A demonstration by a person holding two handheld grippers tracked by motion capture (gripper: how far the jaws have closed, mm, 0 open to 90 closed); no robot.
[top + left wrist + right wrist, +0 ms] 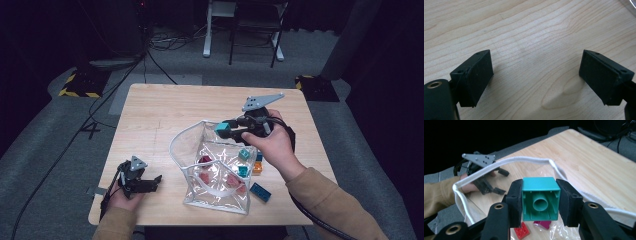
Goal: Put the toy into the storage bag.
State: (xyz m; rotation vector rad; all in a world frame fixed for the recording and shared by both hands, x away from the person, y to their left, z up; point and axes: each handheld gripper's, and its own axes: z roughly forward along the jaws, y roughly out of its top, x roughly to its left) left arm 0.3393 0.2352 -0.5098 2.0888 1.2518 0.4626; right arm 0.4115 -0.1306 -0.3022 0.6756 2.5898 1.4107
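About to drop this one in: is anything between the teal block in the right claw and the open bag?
Nothing visible blocks it. The right claw grips the teal block above the bag, whose white-rimmed mouth gapes below it. Red and pink blocks already lie inside, leaving room. The left claw sits apart, near the table's front left.

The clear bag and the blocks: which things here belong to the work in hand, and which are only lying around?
Part of the work:
- teal block, clamped in the right tool
- clear bag, open below it
- red and magenta blocks inside

Lying about:
- left tool, open, idle on the table
- blue brick beside the bag
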